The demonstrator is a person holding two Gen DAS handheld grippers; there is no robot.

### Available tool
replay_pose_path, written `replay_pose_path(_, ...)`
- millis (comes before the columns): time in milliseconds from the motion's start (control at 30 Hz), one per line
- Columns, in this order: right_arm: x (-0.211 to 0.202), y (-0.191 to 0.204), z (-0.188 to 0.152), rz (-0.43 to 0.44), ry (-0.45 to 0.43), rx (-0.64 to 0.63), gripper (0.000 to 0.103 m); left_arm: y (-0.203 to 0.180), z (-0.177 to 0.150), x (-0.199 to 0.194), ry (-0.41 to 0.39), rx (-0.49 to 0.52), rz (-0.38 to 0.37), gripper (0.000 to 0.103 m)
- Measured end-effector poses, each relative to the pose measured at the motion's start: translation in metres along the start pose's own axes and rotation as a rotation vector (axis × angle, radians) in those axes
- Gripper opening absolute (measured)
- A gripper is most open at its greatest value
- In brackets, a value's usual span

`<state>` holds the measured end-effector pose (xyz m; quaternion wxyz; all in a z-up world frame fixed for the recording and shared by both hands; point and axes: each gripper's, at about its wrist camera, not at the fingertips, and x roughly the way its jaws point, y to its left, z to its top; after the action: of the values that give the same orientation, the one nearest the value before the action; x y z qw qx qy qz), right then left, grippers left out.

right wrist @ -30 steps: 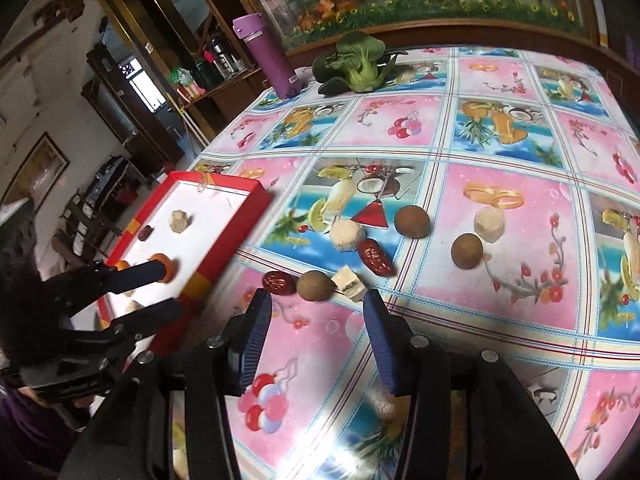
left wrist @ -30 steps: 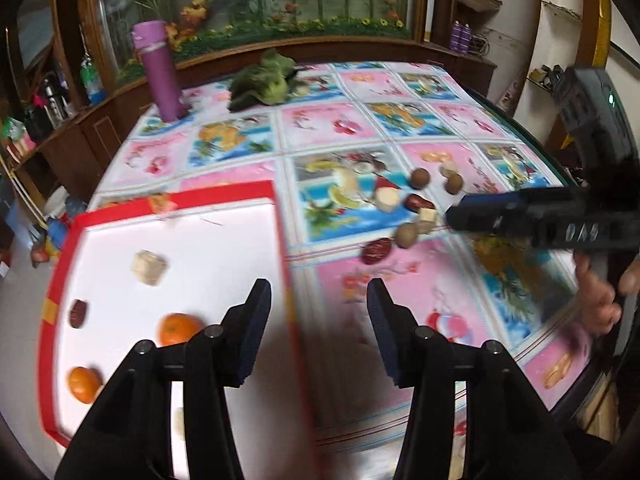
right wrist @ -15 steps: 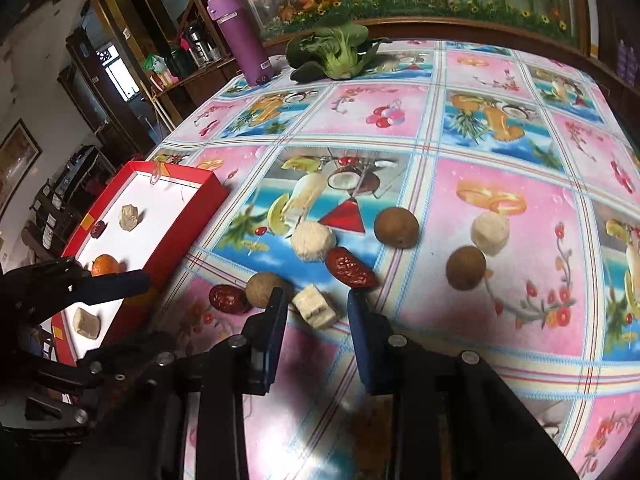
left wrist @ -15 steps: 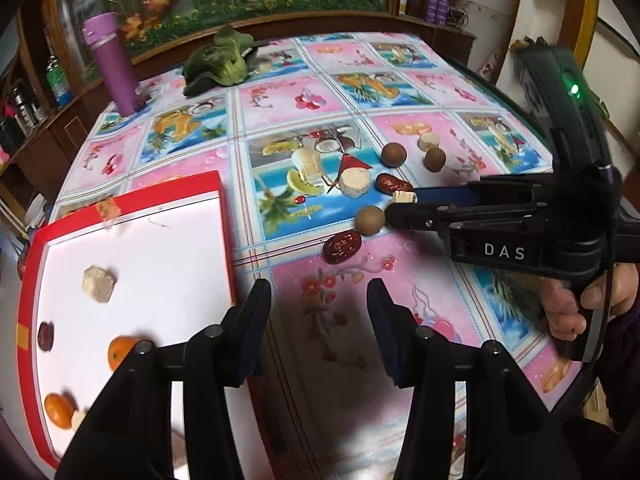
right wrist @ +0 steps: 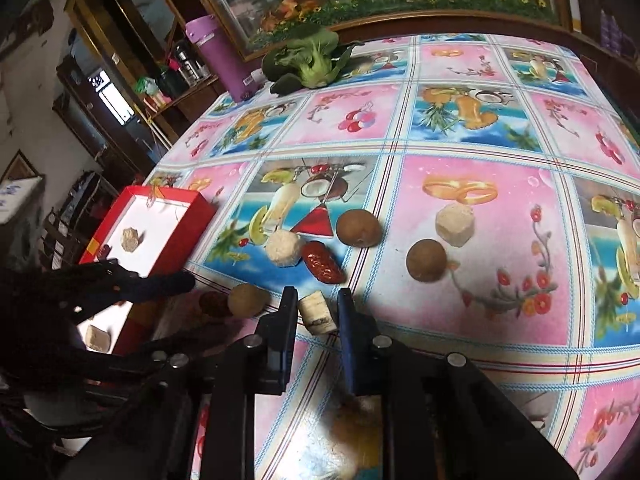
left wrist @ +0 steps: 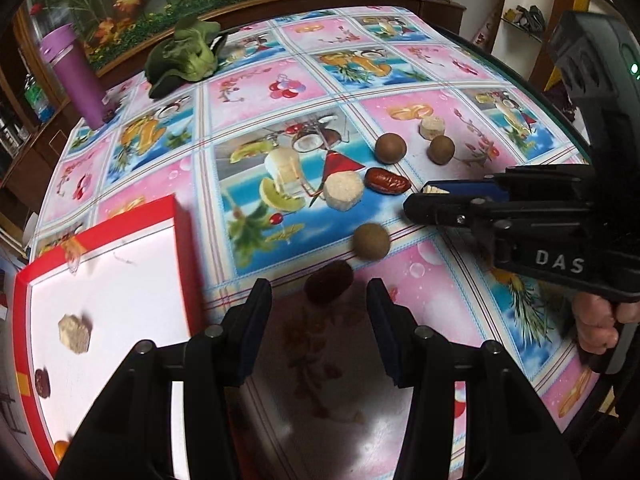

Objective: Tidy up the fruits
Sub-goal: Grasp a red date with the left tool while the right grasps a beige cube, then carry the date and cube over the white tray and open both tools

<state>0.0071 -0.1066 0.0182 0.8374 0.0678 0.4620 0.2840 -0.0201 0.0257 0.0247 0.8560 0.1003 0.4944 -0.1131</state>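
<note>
On the fruit-print tablecloth lie brown round fruits (left wrist: 371,241), a red date (left wrist: 387,180) and pale chunks (left wrist: 344,191). My right gripper (right wrist: 317,312) is closing on a pale cube (right wrist: 318,314), and both pads touch its sides. In the left wrist view that right gripper (left wrist: 424,197) comes in from the right, low over the cloth. My left gripper (left wrist: 320,308) is open. A dark red date (left wrist: 328,288) lies just beyond its fingertips. The red tray (left wrist: 188,264) on the left holds a beige chunk (left wrist: 74,334), a dark date (left wrist: 42,382) and an orange (left wrist: 61,449).
A purple bottle (left wrist: 76,76) and a green leafy vegetable (left wrist: 184,56) stand at the far side of the table. A hand (left wrist: 596,328) grips the right gripper's handle near the table's right edge. Two more brown fruits (right wrist: 358,228) and a pale chunk (right wrist: 456,226) lie ahead of the right gripper.
My left gripper moved from over the tray's edge to the right, down to the dark date. My right gripper came forward and its jaws narrowed around the pale cube.
</note>
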Motion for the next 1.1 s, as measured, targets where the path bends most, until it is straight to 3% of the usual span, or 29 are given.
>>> replay_pose_path(133, -0.001, -0.001, 0.000, 0.004, 0.000, 0.015, 0.018, -0.002, 0.001, 0.008, 0.026, 0.009, -0.018, 0.034)
replay_pose_path(233, -0.001, -0.001, 0.000, 0.001, -0.002, 0.016, 0.018, -0.001, 0.001, 0.009, 0.019, -0.002, -0.040, 0.027)
replay_pose_path(467, -0.008, 0.003, 0.001, 0.016, -0.048, 0.008, 0.018, -0.002, -0.002, 0.006, -0.013, -0.039, -0.057, 0.027)
replay_pose_path(633, -0.014, 0.013, 0.001, 0.046, -0.090, 0.006, 0.018, -0.001, -0.010, -0.022, -0.091, -0.095, -0.049, 0.027)
replay_pose_path(800, -0.019, 0.049, 0.000, 0.125, -0.112, -0.003, 0.018, 0.017, -0.029, -0.071, -0.204, -0.179, 0.012, 0.027)
replay_pose_path(1100, -0.002, 0.151, 0.021, 0.217, -0.135, -0.139, 0.018, 0.116, -0.090, -0.140, -0.318, -0.413, 0.206, 0.027)
